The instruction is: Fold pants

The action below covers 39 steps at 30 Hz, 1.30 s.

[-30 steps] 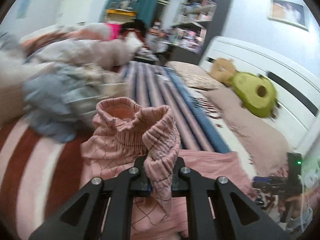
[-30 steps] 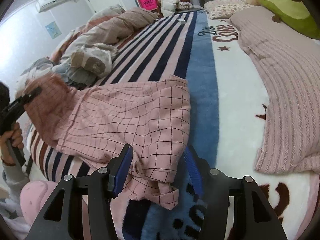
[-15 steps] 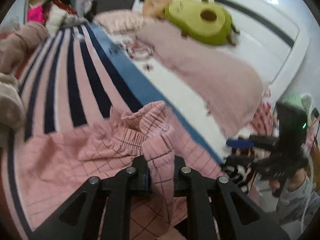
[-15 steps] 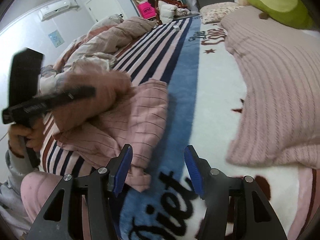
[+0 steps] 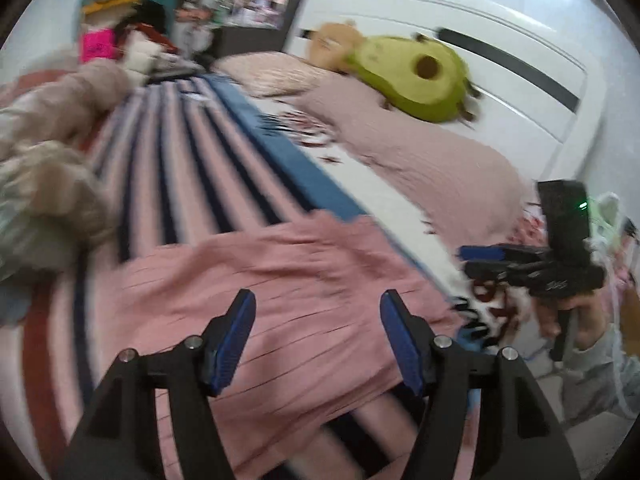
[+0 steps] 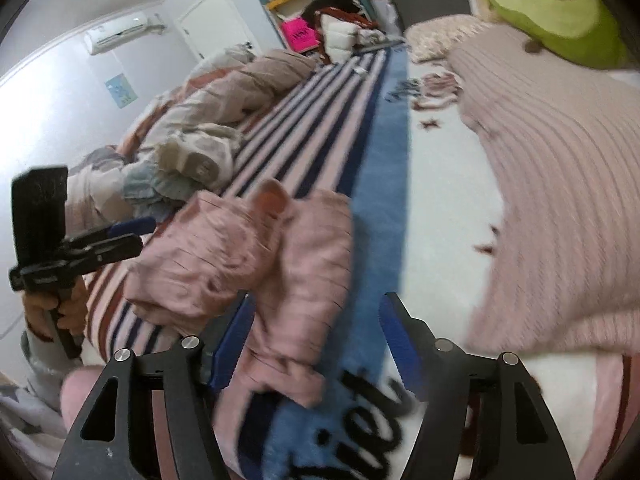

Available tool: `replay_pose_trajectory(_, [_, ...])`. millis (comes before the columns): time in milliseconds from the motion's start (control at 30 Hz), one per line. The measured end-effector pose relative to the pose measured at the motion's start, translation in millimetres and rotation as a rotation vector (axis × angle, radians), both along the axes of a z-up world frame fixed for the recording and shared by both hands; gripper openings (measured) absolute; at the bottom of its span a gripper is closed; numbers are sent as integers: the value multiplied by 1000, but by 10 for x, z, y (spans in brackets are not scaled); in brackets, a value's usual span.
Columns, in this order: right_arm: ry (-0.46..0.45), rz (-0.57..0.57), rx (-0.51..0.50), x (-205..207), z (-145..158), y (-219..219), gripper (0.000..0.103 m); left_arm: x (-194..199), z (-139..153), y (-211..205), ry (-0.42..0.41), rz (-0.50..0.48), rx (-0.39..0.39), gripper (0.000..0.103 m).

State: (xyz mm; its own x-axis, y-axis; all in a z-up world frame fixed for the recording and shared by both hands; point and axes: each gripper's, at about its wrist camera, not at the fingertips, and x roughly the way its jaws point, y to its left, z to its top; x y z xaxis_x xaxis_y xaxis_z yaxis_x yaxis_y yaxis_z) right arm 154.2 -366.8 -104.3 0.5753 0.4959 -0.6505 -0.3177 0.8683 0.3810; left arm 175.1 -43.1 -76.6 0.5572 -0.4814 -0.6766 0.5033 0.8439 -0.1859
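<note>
The pink checked pants lie folded over on the striped bedspread; in the right wrist view they form a bunched doubled heap. My left gripper is open and empty just above the pants; it also shows in the right wrist view at the left of the heap. My right gripper is open and empty over the pants' near edge; it shows in the left wrist view to the right of the pants. Both views are motion-blurred.
A pile of crumpled bedding and clothes lies at the left of the bed. A pink knit blanket and a green avocado plush lie at the right near the white headboard. Shelves and clutter stand at the far end.
My left gripper has let go of the waistband it held and opened; the pants dropped folded onto themselves. My right gripper stayed open and drew back a little.
</note>
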Motion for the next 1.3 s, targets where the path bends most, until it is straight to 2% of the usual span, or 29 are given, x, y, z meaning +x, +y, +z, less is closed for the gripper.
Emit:
replay_pose_trajectory(133, [7, 51, 10, 191, 1, 308, 65, -84, -164, 517, 23, 100, -24, 60])
replay_pose_trajectory(233, [49, 91, 9, 386, -119, 594, 65, -113, -334, 719, 45, 125, -29, 60])
replay_pose_trajectory(333, [87, 86, -38, 573, -287, 812, 65, -137, -515, 844, 71, 128, -49, 60])
replay_pose_trajectory(367, [92, 84, -52, 609, -326, 850, 61, -151, -568, 876, 80, 120, -58, 59])
replay_pose_trajectory(400, [97, 86, -63, 652, -361, 911, 51, -162, -614, 878, 87, 108, -63, 50])
replay_pose_trajectory(433, [95, 91, -69, 659, -363, 941, 22, -169, -651, 851, 93, 94, -59, 39])
replay_pose_trajectory(500, [77, 85, -99, 645, -337, 998, 18, -192, -699, 827, 91, 76, -36, 32])
replay_pose_trajectory(533, [49, 71, -111, 613, -284, 998, 10, -209, -704, 829, 85, 66, -34, 32])
replay_pose_trajectory(600, [7, 49, -104, 541, -148, 936, 9, -237, -673, 835, 74, 51, -51, 32])
replay_pose_trajectory(700, [-41, 6, -79, 425, 74, 781, 9, -244, -585, 812, 56, 23, -84, 32])
replay_pose_trajectory(800, [-69, -37, -131, 282, 213, 650, 9, -291, -522, 755, 47, -23, -92, 32])
replay_pose_trajectory(867, [-49, -68, -147, 218, 192, 538, 9, -291, -545, 685, 66, -39, -80, 32])
replay_pose_trajectory(933, [9, -83, -158, 189, 49, 415, 10, -288, -586, 622, 81, -46, -59, 33])
replay_pose_trajectory(1000, [93, -72, -158, 189, -180, 357, 18, -280, -595, 562, 82, -45, -31, 33])
replay_pose_trajectory(1033, [125, -66, -167, 178, -284, 349, 28, -289, -581, 552, 79, -45, -26, 34])
replay_pose_trajectory(1067, [130, -67, -173, 170, -307, 328, 41, -291, -543, 558, 72, -40, -26, 35])
replay_pose_trajectory(1100, [113, -81, -182, 153, -291, 296, 45, -285, -497, 573, 64, -32, -33, 38])
replay_pose_trajectory(1133, [94, -90, -183, 141, -258, 263, 48, -269, -450, 609, 54, -20, -45, 41])
replay_pose_trajectory(1300, [-46, -110, -152, 244, 173, 176, 49, -100, -199, 620, -13, 48, -72, 42])
